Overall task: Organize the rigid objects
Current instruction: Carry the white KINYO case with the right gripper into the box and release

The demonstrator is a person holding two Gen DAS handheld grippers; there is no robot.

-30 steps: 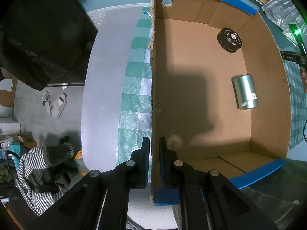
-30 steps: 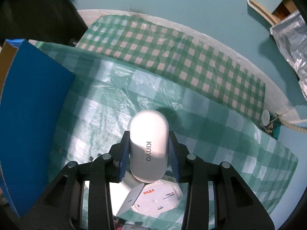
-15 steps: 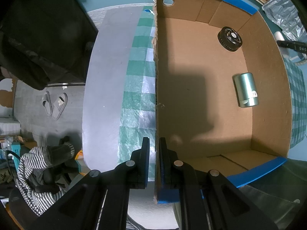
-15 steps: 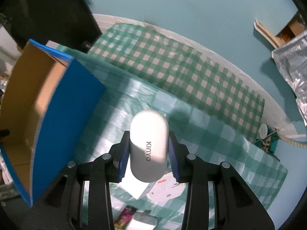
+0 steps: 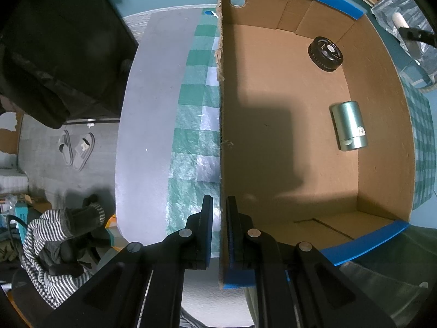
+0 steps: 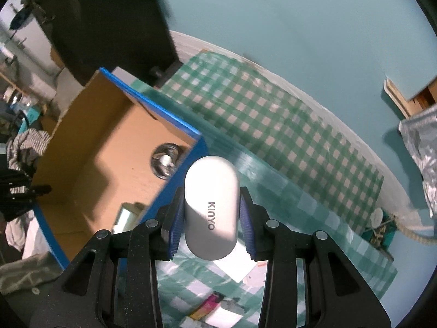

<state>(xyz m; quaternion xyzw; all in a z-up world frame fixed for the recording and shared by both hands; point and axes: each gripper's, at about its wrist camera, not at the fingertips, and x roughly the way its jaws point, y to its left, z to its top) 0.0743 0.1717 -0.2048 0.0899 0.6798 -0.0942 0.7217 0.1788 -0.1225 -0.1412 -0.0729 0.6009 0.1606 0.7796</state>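
Note:
An open cardboard box (image 5: 273, 142) with blue outer walls stands on the checked tablecloth; it also shows in the right wrist view (image 6: 90, 164). Inside lie a black round disc (image 5: 325, 53) and a pale green cylinder (image 5: 349, 126). My left gripper (image 5: 219, 218) is shut on the box's left wall, near its front corner. My right gripper (image 6: 210, 216) is shut on a white KINYO capsule-shaped case (image 6: 210, 207) and holds it in the air just right of the box's blue wall. The case and right gripper also show at the far right of the left wrist view (image 5: 401, 24).
A green checked tablecloth (image 6: 273, 125) covers the table right of the box. White paper (image 6: 235, 259) and small packets (image 6: 210, 303) lie below the right gripper. A silver bag (image 6: 423, 142) sits far right. A grey table edge (image 5: 147, 125) lies left of the box.
My right gripper has risen and moved left with the white case, so the box's inside has come into its view. The left gripper has held the box wall still.

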